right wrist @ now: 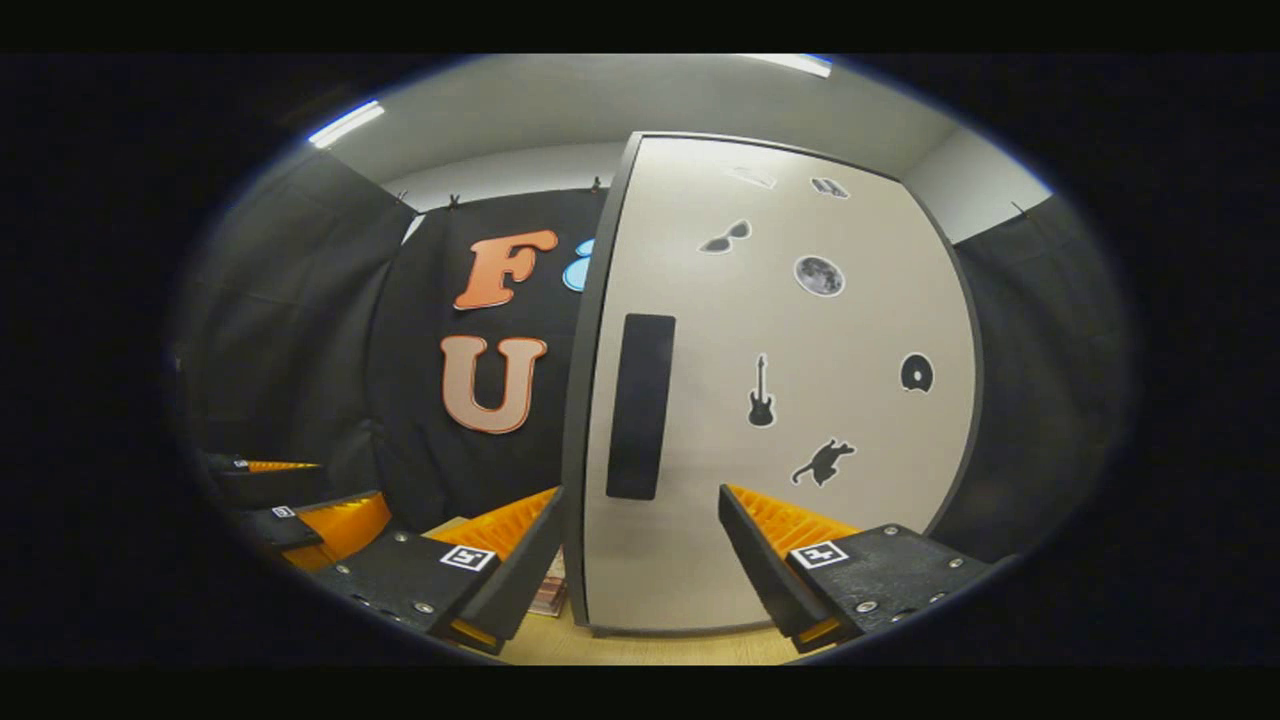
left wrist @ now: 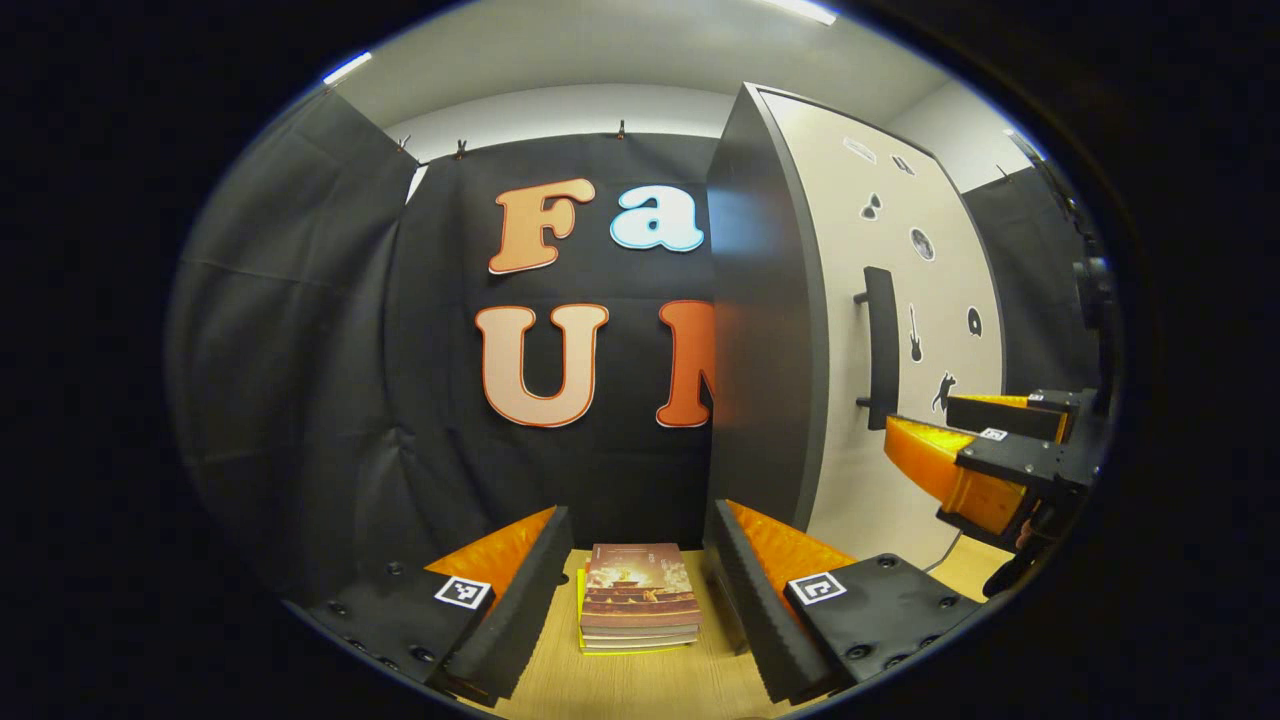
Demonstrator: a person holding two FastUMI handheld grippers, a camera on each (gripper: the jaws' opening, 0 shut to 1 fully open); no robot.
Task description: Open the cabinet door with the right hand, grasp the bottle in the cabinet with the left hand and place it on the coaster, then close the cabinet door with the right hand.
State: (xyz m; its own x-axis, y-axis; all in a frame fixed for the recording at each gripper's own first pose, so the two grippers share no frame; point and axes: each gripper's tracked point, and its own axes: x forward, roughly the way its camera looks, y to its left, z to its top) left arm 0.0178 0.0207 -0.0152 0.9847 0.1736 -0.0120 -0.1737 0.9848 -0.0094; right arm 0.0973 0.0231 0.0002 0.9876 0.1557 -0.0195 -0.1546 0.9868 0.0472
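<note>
The left gripper view is showing the left gripper (left wrist: 636,585), fingers spread and empty, hanging over a stack of books (left wrist: 640,598) on the wooden table (left wrist: 640,690), with the right gripper (left wrist: 985,450) reaching in beside the cabinet door (left wrist: 905,300). The right gripper view is facing that pale door squarely (stickers of a guitar, a cat and a moon are showing on it), its dark handle (right wrist: 640,405) standing upright just beyond the spread, empty fingers. The door is sitting shut, hiding the cabinet's contents.

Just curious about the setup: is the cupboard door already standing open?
No, in the right gripper view the cabinet door sits flush in its frame, its handle untouched.
</note>
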